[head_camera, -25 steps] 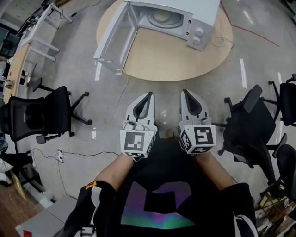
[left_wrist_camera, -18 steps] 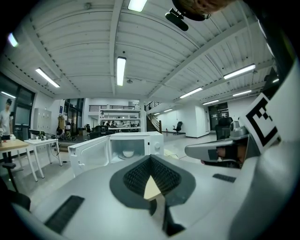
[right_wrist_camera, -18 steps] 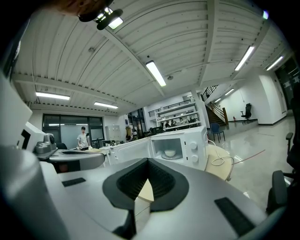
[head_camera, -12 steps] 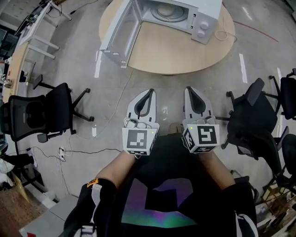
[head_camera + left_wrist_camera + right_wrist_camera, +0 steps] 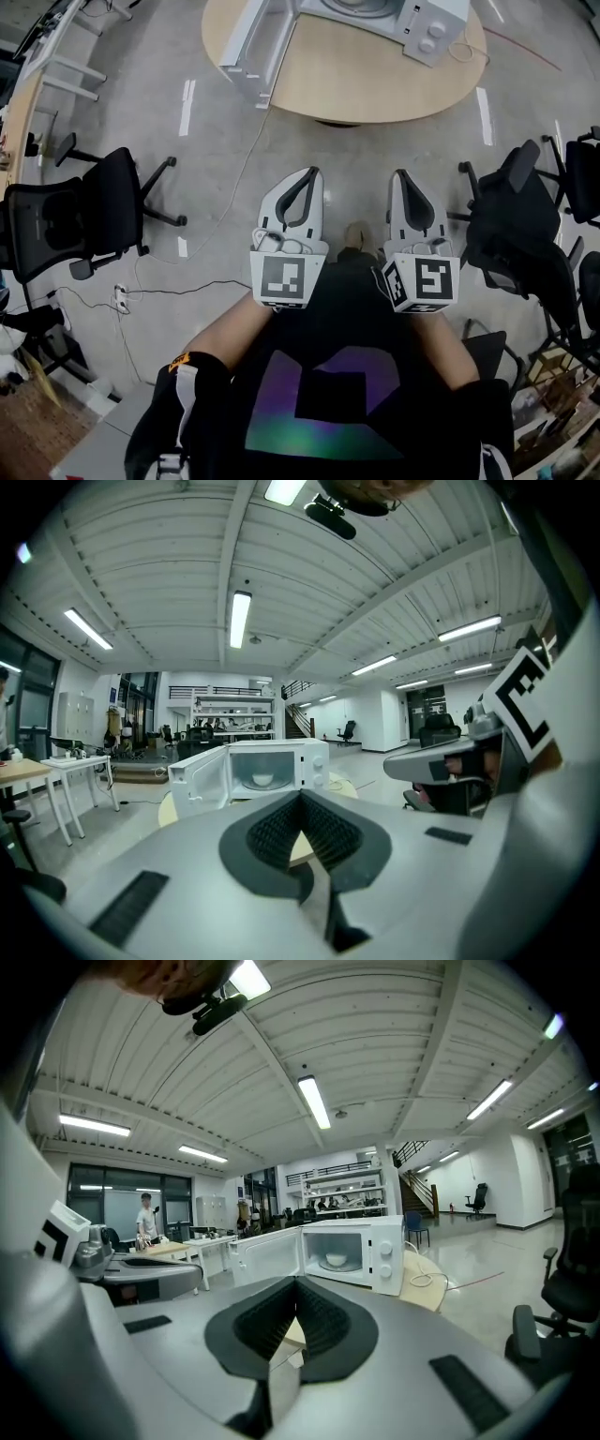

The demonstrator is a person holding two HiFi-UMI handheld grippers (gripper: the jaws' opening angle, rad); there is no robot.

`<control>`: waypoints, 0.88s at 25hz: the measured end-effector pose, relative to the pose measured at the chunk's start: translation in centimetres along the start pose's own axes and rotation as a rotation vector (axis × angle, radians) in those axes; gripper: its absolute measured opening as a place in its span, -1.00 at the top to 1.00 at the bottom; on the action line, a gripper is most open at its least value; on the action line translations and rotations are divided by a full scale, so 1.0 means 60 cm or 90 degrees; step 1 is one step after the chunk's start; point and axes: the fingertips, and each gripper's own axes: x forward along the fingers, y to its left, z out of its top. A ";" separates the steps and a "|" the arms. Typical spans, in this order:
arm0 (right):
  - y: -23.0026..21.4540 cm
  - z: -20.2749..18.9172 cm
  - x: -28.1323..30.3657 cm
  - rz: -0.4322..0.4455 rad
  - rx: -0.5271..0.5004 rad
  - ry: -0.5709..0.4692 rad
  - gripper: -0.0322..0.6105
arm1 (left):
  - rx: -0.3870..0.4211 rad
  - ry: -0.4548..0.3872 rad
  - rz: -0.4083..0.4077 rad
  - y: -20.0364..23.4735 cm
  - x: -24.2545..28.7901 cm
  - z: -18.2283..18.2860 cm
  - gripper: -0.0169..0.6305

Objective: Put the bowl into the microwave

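The bowl point(image 5: 336, 1262) sits inside the microwave point(image 5: 373, 1252), in the middle of the cavity, with free space on either side of it and above it. The door point(image 5: 267, 1256) is swung wide open to the microwave's left, so the mouth stands unblocked. The microwave rests toward the far side of a round wooden surface point(image 5: 361, 84). In front of the microwave a broad bare stretch of wood runs to the curved near edge, and the door's outer end comes close to the rim. A white cord point(image 5: 459, 54) loops on the wood just right of the microwave. Beyond the near edge lies open grey concrete floor point(image 5: 354, 159) with short white tape strips point(image 5: 186, 108). A black office chair point(image 5: 66, 225) stands well off to the microwave's left and a second chair point(image 5: 511, 239) well off to its right, leaving a wide lane of floor between them. The room is a large hall with a white ribbed ceiling and long strip lights point(image 5: 314, 1101). Both tongs are held low over the floor, close to the person's body and well back from the microwave. They are side by side but apart, pointing toward it. The left tongs point(image 5: 311, 174) are closed tip to tip and hold nothing. The right tongs point(image 5: 397, 176) are closed and empty too.
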 end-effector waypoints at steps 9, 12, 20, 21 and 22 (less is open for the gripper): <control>0.044 0.012 -0.028 -0.051 -0.009 0.020 0.84 | 0.069 -0.026 -0.088 0.009 -0.019 0.007 0.81; 0.057 0.020 -0.027 -0.064 0.003 0.009 0.84 | 0.043 -0.034 -0.099 0.010 -0.022 0.003 0.81; 0.078 -0.007 -0.028 -0.057 0.011 0.028 0.84 | -0.009 0.000 -0.078 0.028 -0.027 -0.027 0.81; 0.077 -0.009 -0.027 -0.053 0.011 0.030 0.84 | -0.015 0.012 -0.071 0.028 -0.027 -0.029 0.81; 0.075 -0.009 -0.026 -0.049 0.012 0.031 0.84 | -0.018 0.020 -0.064 0.029 -0.027 -0.030 0.82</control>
